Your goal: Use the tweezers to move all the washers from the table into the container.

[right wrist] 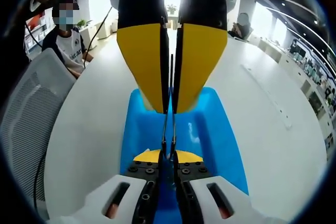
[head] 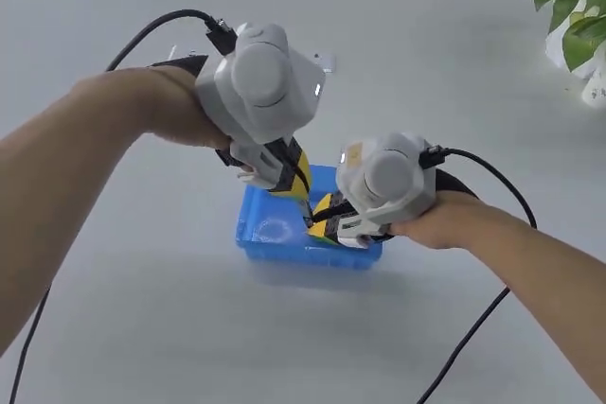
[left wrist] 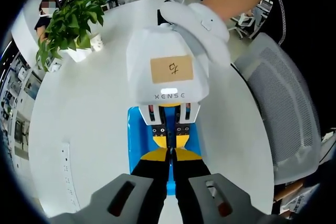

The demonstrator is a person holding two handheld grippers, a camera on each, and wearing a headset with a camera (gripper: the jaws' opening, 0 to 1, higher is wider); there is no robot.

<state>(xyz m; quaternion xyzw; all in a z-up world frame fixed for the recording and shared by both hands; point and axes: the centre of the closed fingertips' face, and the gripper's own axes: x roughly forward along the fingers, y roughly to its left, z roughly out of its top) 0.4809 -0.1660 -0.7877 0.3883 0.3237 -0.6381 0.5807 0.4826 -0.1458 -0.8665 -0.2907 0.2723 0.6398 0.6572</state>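
Blue container (head: 270, 234) sits on the bench (head: 142, 328) beneath both tools, head view. Left gripper view: left tool (left wrist: 169, 157) closed, facing the right tool (left wrist: 168, 139). Right gripper view: both clamp thin tweezers (right wrist: 170, 111) over it. Probably light, springy, slick; hold mid-leg.

Left gripper (left wrist: 169, 155) and right gripper (right wrist: 168, 157) show white housings, yellow-tipped black jaws, black cables (head: 182, 14) trailing, tan label (left wrist: 171, 68) behind the right's fingers (left wrist: 160, 139).
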